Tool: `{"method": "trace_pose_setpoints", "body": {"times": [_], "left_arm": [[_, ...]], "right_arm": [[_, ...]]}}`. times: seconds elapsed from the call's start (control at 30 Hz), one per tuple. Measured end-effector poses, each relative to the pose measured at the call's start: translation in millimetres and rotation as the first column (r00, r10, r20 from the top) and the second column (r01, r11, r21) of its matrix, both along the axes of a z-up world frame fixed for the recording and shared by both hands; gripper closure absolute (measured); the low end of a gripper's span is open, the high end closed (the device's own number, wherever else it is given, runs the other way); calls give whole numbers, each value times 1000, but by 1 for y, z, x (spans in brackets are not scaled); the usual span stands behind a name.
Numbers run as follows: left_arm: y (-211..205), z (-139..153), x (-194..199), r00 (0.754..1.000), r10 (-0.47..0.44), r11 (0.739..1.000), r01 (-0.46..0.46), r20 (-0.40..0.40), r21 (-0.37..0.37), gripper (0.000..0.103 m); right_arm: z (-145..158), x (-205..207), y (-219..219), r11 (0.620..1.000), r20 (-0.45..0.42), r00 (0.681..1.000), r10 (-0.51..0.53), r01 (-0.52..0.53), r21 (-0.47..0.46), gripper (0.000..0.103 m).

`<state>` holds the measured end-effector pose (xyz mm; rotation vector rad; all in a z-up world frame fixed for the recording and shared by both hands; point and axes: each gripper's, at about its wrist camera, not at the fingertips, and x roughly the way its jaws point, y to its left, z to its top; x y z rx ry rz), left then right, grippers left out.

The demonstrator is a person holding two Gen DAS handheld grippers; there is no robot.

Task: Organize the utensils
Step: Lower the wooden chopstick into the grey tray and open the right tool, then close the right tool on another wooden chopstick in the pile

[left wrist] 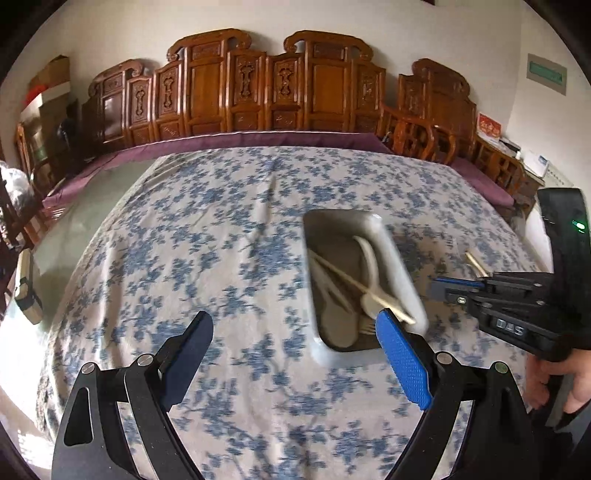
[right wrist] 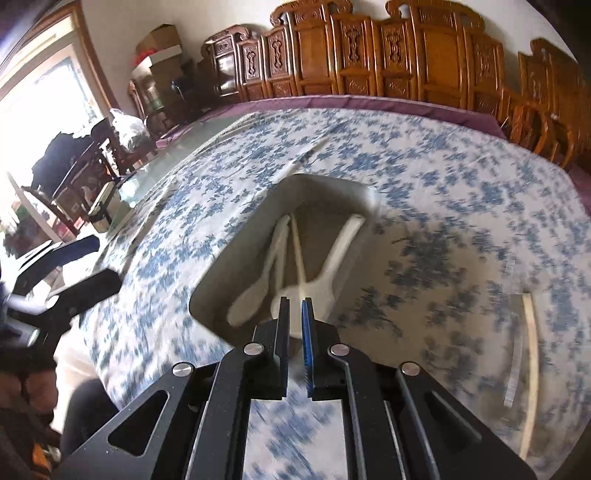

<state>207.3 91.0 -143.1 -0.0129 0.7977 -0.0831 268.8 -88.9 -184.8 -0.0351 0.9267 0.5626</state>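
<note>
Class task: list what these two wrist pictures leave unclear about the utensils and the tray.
- Right wrist view: chopstick on the tablecloth, smeared by motion blur.
- Left wrist view: tray's near corner, hidden by the left gripper's blue finger.
- Both views: number of white spoons, blurred and overlapping.

A row of carved wooden chairs [left wrist: 266,85] stands along a white wall [left wrist: 147,33], their tall brown backs touching side by side. In front of them runs a purple cloth [left wrist: 258,139] at the far edge of the bench [left wrist: 74,229], whose bare part shows a pale glassy top. A white tablecloth with blue flowers [left wrist: 221,229] covers most of it. Cardboard boxes [right wrist: 162,44] are stacked in the left corner. Bright daylight pours through a wood-framed window [right wrist: 44,92] on the left. A green sign [left wrist: 546,74] hangs on the right wall.
</note>
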Motion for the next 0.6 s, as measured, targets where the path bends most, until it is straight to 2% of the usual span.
{"method": "trace_pose_setpoints", "body": {"times": [0.03,0.13,0.33,0.43,0.6], "left_arm": [[-7,0,-1,1000,-12,1000,12,-1,-2,17],[-29,-1,-1,999,-39,999,39,-9,-5,17],[-78,-3,-3,994,-108,994,108,-24,-9,17],[-101,-2,-4,989,-145,989,145,-25,-4,17],[-128,-9,-5,983,-180,984,180,-43,-6,17]], "right_arm": [[4,-6,-11,1000,12,1000,-2,2,-10,94],[12,-19,-47,1000,30,999,-22,23,-21,81],[8,-33,-130,990,40,994,-102,105,-93,80],[-7,-31,-172,978,24,987,-160,161,-134,80],[-43,-22,-216,958,-23,973,-229,221,-181,80]]}}
